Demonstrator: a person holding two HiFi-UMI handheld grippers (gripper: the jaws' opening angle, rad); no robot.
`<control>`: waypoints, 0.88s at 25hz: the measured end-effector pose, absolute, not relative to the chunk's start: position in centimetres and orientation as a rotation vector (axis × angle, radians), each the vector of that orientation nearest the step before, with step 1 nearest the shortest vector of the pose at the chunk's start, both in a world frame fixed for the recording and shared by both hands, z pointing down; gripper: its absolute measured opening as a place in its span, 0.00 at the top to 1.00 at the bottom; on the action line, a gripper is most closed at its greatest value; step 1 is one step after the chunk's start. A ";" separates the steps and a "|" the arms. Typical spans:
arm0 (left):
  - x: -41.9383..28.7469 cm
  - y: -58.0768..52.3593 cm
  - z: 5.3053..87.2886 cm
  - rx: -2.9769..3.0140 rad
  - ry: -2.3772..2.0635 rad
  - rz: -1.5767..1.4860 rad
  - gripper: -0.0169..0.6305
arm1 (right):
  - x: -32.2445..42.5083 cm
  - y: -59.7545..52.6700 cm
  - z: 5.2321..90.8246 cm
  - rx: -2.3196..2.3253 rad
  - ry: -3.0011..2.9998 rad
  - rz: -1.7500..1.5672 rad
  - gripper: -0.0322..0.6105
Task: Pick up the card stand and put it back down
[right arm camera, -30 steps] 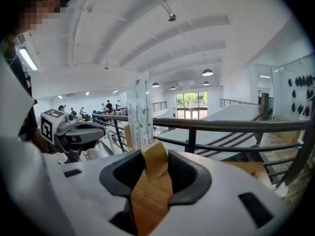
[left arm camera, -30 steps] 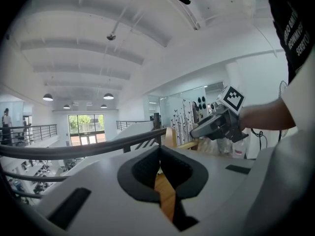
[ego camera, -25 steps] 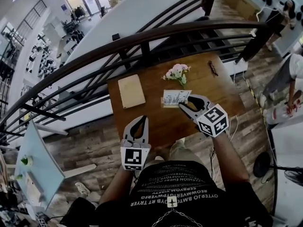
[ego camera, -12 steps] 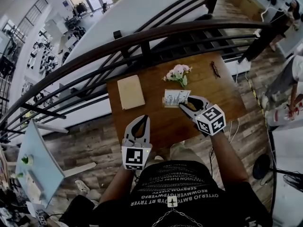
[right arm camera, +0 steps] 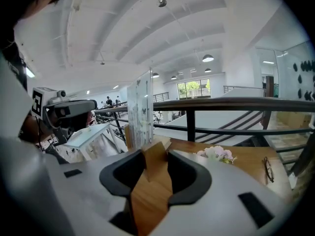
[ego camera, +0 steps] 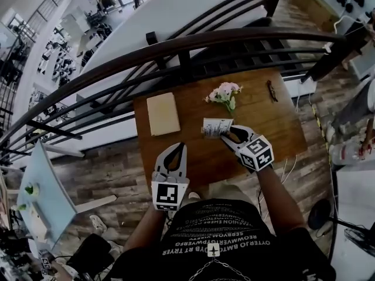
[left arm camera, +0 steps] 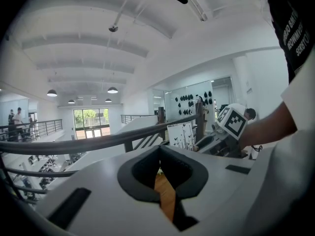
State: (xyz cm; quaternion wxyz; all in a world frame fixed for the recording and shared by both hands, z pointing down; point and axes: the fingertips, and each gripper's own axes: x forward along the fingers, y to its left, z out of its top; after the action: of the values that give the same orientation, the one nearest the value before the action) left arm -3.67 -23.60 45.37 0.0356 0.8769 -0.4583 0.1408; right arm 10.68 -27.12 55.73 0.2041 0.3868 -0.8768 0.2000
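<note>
Count on the table: 1 card stand, 1 beige pad, 1 bunch of pink flowers, 1 pair of glasses. Grippers: 2. A dark railing runs along the table's far edge.

Card stand: near frame centre in the head view, just below the flowers, well right of the pad. It stands upright: a clear panel with small printed figures on a wooden block base. In the right gripper view the panel rises just left of centre, with the block directly below it.

Right gripper: lower right of centre in the head view, pointing up-left at the stand. In its own view the jaws are clamped on the wooden block, one pad against each side. I cannot tell whether the block rests on the tabletop or sits just off it.

Left gripper: lower centre-left in the head view, over the table's near edge, apart from the stand. In its own view the jaws are together at the tips with nothing between them; only tabletop shows through the slot behind them. The stand appears right of centre there.

Glasses: upper right of the table, apart from everything else.
</note>
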 end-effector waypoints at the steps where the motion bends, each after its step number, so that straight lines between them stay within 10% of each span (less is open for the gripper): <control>1: -3.6 -23.8 45.3 2.685 -1.417 0.434 0.94 | 10.7 -27.2 56.2 1.067 -2.447 0.573 0.70; 22: -3.1 -27.9 47.2 2.530 -1.564 0.504 0.94 | 11.1 -31.6 65.4 0.909 -2.443 0.710 0.70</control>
State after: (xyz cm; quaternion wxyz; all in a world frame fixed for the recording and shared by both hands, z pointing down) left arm -3.11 -27.94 47.21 0.0622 0.8371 -0.5173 0.1668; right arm 11.11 -31.58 65.39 0.2181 0.3283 -0.8825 0.2565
